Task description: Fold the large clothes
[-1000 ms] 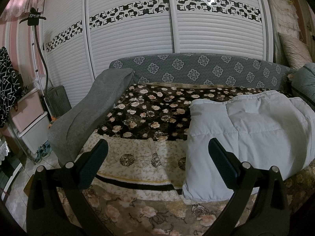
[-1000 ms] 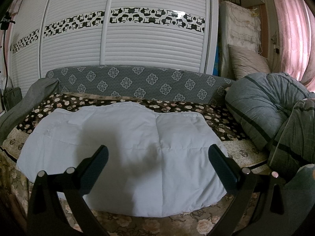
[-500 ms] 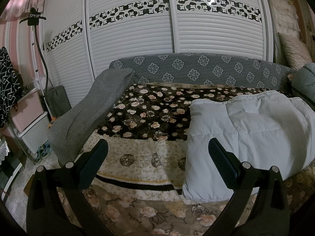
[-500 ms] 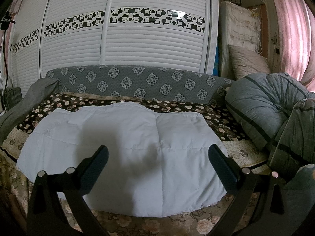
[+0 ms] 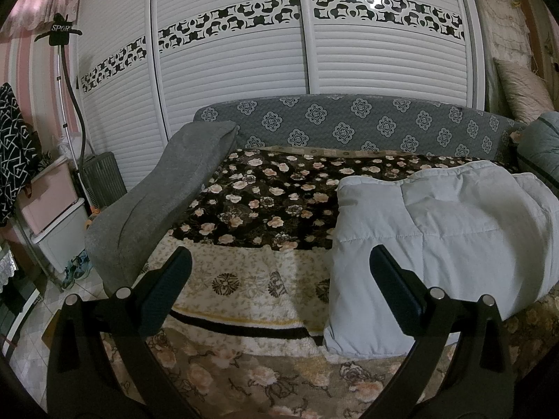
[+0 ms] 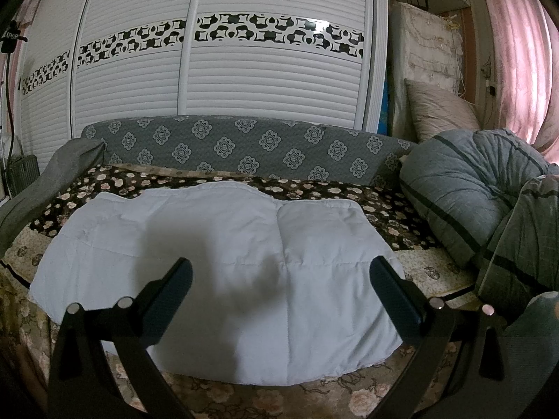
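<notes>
A pale blue quilted padded garment [image 6: 223, 265] lies folded flat on the floral bed cover [image 6: 387, 209]. In the left wrist view it [image 5: 443, 237] fills the right side. My left gripper [image 5: 279, 272] is open and empty, held above the bed's front edge, just left of the garment's left edge. My right gripper [image 6: 279, 279] is open and empty, held over the garment's front part without touching it. A dark shadow falls on the garment between its fingers.
A grey patterned sofa back [image 5: 349, 125] runs behind the bed, with white sliding wardrobe doors [image 5: 227, 70] beyond. A grey cushion [image 5: 164, 202] lies at the left edge. A grey striped duvet [image 6: 471, 202] and a pillow [image 6: 436, 108] pile at the right. Storage boxes [image 5: 52, 216] stand on the floor at left.
</notes>
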The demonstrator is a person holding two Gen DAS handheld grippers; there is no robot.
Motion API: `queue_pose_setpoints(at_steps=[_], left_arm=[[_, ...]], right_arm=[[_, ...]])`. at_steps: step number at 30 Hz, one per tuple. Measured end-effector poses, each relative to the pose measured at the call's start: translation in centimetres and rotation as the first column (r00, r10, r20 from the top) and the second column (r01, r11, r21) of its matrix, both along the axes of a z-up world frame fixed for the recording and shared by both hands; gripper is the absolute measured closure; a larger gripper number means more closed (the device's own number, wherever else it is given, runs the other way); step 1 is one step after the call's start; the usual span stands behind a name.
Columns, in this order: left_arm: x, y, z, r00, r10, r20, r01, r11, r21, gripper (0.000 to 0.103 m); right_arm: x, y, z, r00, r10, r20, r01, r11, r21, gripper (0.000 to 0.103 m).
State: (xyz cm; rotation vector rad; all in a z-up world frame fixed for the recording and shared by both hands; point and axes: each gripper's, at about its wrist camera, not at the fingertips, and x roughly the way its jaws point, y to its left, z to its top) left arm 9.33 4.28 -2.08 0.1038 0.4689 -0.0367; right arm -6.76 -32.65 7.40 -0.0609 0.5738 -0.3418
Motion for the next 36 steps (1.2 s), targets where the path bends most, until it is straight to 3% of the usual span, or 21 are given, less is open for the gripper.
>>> queue_pose_setpoints(at_steps=[36], left_arm=[[-0.06, 0.11, -0.09, 1.000, 0.000, -0.002, 0.000, 1.000, 0.001, 0.003]], right_arm=[[-0.04, -0.33, -0.20, 1.000, 0.007, -0.004, -0.007, 1.000, -0.004, 0.002]])
